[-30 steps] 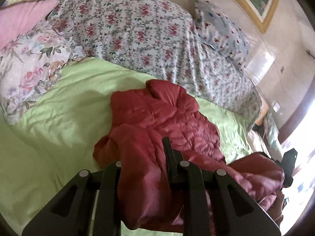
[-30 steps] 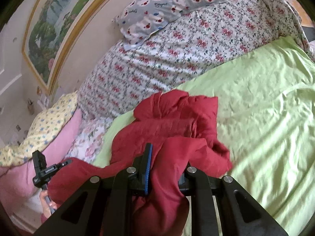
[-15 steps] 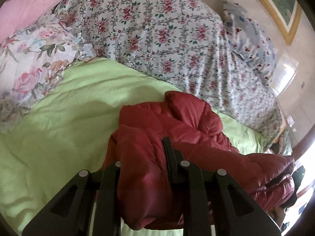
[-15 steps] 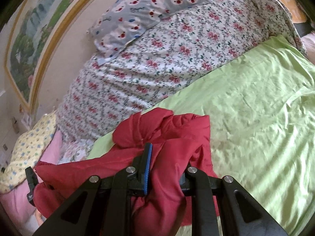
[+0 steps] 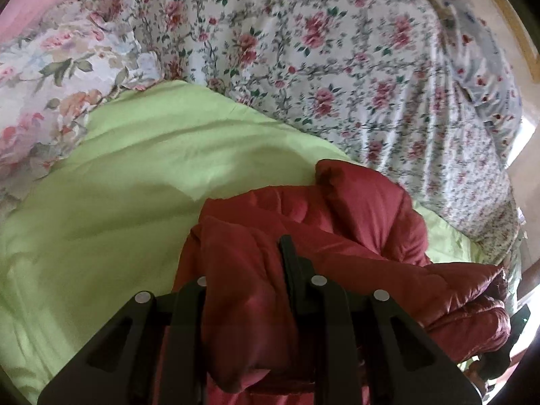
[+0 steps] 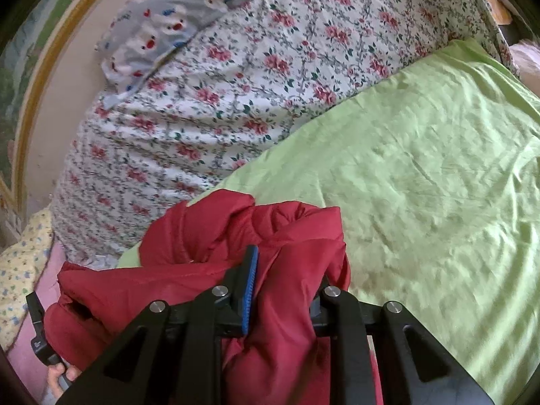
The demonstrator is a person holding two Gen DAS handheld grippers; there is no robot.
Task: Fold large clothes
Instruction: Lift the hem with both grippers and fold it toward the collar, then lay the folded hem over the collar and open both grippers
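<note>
A dark red puffer jacket (image 5: 354,216) lies bunched on a light green bedsheet (image 5: 135,185). My left gripper (image 5: 248,270) is shut on a thick fold of it; the cloth bulges between the fingers and hides the left fingertip. In the right wrist view the same jacket (image 6: 209,236) stretches to the left over the green sheet (image 6: 422,175). My right gripper (image 6: 283,270) is shut on another fold, which covers its right finger. The jacket hangs between the two grippers, with its far end resting on the bed.
A big heap under a rose-print cover (image 5: 320,60) rises behind the jacket, and shows in the right wrist view (image 6: 236,94). Floral pillows (image 5: 50,77) sit at the left. A bear-print pillow (image 6: 175,23) and a framed picture (image 6: 37,77) are by the wall.
Both grippers have moved forward and lower toward the rose-print heap, carrying the jacket. The jacket has bunched up closer to the fingers. Both grips are unchanged.
</note>
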